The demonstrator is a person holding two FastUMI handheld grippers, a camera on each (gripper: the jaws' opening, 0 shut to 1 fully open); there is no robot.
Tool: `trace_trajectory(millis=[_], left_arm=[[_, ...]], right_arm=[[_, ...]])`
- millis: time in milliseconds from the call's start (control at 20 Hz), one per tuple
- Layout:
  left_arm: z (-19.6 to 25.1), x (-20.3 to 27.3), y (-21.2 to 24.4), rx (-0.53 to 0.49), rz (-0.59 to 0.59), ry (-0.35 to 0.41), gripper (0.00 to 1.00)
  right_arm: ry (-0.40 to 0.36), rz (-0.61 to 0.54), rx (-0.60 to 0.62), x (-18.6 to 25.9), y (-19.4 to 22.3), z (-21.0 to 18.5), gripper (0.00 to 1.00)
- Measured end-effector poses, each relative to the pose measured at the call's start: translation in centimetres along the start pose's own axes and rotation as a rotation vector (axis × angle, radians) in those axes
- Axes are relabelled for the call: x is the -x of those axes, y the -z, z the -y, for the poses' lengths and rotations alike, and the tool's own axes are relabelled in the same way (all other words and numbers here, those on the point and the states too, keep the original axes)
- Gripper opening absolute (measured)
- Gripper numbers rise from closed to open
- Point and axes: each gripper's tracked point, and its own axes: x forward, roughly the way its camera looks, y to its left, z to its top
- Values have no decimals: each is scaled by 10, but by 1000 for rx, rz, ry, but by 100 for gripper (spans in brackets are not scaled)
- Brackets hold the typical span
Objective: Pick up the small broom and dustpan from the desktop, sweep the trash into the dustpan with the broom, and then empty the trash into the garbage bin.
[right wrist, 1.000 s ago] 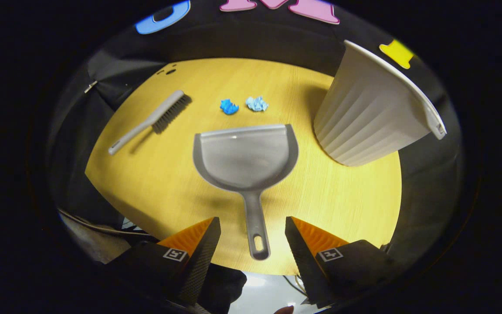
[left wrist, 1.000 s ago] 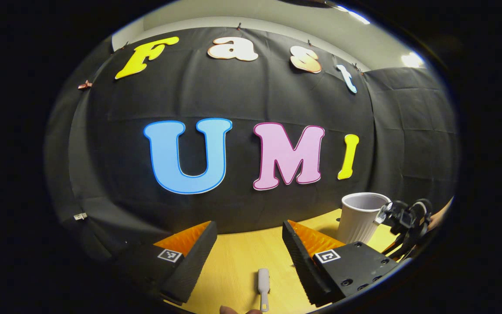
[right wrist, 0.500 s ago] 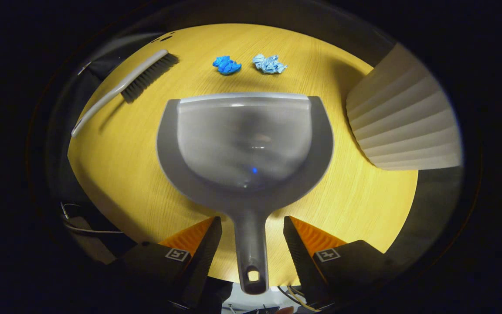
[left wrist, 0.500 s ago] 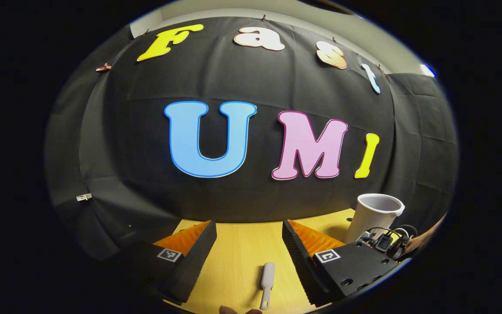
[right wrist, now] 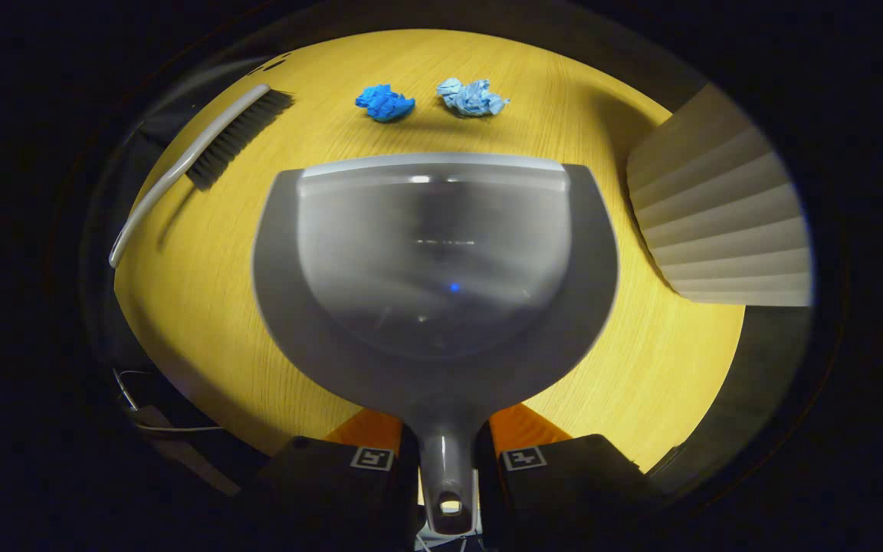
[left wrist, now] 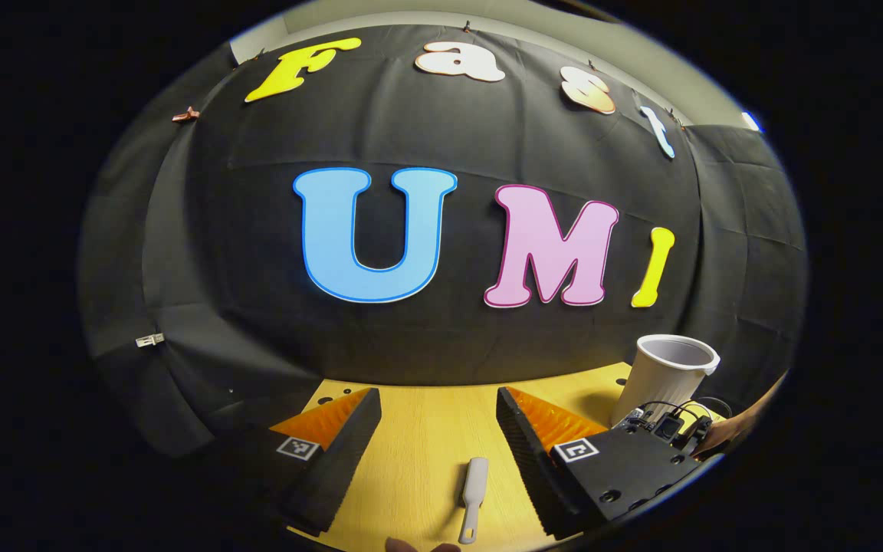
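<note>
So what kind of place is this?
Probably a small booth for practising chores: black cloth wall, a yellow wooden table, and on it a dustpan, a brush and a bin.

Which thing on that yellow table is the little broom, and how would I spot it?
Start at the big grey dustpan in the middle of the wooden table. Look past its left corner toward the table's edge: the broom lies there flat, at a slant. It is the only long, thin thing, pale-handled with dark bristles, unlike the two crumpled blue paper scraps beside it.
</note>
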Motion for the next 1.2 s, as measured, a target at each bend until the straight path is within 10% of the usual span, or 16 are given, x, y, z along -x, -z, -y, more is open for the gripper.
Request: trace_trajectory(millis=[500, 1200], left_arm=[[36, -35, 117, 47, -368, 175, 95], [43, -52, 293, -87, -1000, 202, 93]], right_arm=[[-1, 67, 88, 28, 13, 16, 34], [-26, 130, 72, 34, 9, 22, 32]])
